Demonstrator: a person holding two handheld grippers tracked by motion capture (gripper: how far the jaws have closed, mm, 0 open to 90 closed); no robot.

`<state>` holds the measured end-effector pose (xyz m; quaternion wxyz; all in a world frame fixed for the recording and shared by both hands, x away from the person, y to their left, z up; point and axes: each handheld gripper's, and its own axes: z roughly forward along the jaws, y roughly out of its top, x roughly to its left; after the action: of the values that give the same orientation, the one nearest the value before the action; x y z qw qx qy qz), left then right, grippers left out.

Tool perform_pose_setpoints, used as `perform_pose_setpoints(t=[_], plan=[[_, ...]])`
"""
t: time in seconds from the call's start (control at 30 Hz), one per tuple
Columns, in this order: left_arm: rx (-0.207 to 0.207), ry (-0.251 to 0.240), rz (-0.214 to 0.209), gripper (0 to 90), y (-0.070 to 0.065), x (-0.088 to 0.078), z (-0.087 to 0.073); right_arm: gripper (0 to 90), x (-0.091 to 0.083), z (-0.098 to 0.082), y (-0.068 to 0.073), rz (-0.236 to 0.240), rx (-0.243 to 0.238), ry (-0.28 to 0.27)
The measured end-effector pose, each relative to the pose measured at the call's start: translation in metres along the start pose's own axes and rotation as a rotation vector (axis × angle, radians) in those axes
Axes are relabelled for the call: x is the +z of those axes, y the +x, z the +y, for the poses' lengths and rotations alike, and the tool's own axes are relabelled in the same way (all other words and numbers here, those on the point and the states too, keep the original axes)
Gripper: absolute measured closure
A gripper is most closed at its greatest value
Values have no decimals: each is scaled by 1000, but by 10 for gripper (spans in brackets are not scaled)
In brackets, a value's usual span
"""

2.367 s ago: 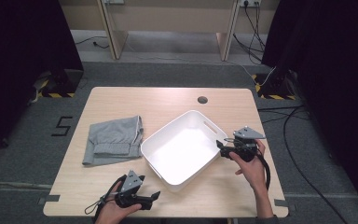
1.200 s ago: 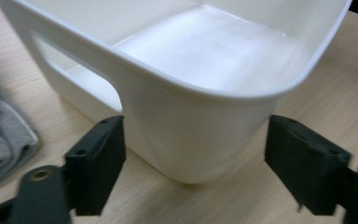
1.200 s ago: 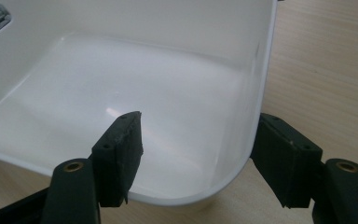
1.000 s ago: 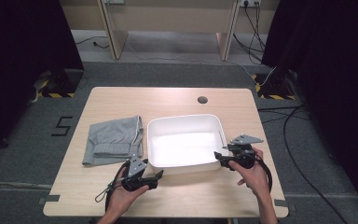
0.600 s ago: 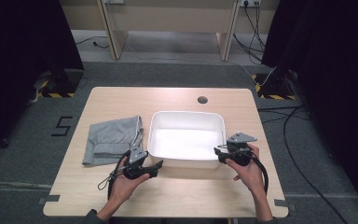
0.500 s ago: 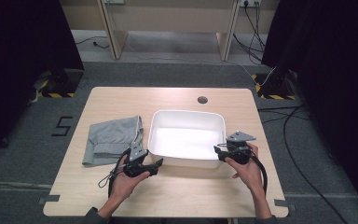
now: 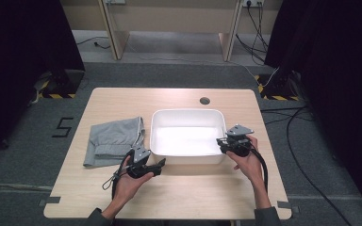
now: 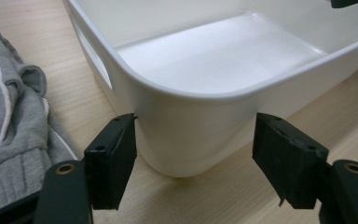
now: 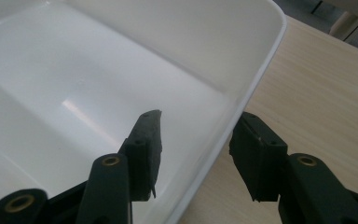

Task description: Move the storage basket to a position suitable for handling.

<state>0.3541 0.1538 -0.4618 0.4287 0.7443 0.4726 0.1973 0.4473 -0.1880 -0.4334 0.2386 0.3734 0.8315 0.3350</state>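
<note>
A white plastic tub point(image 7: 186, 112) stands square to the table's edges in the middle of the wooden table point(image 7: 193, 193). My left gripper point(image 7: 161, 164) is open at the tub's near left corner. In the left gripper view that rounded corner point(image 8: 191, 116) sits between the spread jaws of the left gripper point(image 8: 198, 161). My right gripper point(image 7: 220, 143) is open over the tub's right rim. In the right gripper view the right gripper point(image 9: 196, 144) has one jaw inside the tub point(image 9: 168, 28) and the other outside over the wood. A folded grey garment point(image 7: 113, 141) lies left of the tub, its edge point(image 8: 9, 116) beside the left jaw.
A round cable hole point(image 7: 204, 100) sits near the table's far edge. The left gripper's cable point(image 7: 111, 179) loops over the near left of the table. Cables point(image 7: 301, 155) run over the floor to the right, and a "5" mark point(image 7: 63, 127) is on the floor to the left.
The tub has turned from diagonal to square with the table. My left gripper moved from the front edge up to the tub's near left corner. The right gripper stayed at the right rim.
</note>
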Motion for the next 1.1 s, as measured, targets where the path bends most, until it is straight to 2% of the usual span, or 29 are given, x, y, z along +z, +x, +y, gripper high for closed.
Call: perform_pose_setpoints(t=[0.07,0.17,0.3,0.33,0.4,0.43,0.47,0.53,0.6,0.63,0.67,0.7,0.73,0.77,0.83,0.87,0.93,1.0,1.03,1.1], plan=[[4,3,2,304,0,0,0,544,1,1,-1,-1,-10,-2],[-6,5,-2,300,2,2,3,563,7,3,-6,7,2,-22],[-11,5,-9,300,4,3,3,564,8,3,-7,11,22,-22],[-13,1,-11,303,4,3,2,546,7,2,-6,15,62,-24],[-12,-2,-10,317,5,2,2,515,7,2,-5,20,80,-30],[-11,-5,-29,323,6,-2,1,443,3,2,-3,14,110,-56],[-9,-1,-37,319,8,-5,1,416,1,2,-2,3,117,-60],[0,3,-34,296,13,-12,0,392,-8,3,-1,-7,118,-79],[-6,-4,-28,293,16,-16,0,361,-20,3,0,-1,142,-104],[-18,-8,-27,293,26,-24,0,346,-26,3,1,3,156,-118],[-18,-8,-27,292,26,-24,0,346,-26,3,1,3,156,-118],[-27,-12,-14,292,36,-31,1,332,-36,4,2,8,179,-138],[-27,-12,-14,291,36,-31,1,332,-36,4,2,8,179,-138],[-26,-14,11,290,41,-34,2,319,-43,3,6,14,175,-132],[2,-6,64,289,51,-37,4,316,-46,3,8,16,175,-137],[-13,-3,91,289,61,-38,5,310,-49,1,11,19,177,-128],[-34,11,105,289,72,-38,4,306,-51,-1,13,15,174,-122],[-33,38,122,289,80,-38,3,304,-53,-5,13,10,184,-118],[-33,38,122,292,80,-38,3,303,-55,-7,12,8,192,-114],[-55,40,147,300,93,-36,0,300,-58,-11,11,8,203,-116]])
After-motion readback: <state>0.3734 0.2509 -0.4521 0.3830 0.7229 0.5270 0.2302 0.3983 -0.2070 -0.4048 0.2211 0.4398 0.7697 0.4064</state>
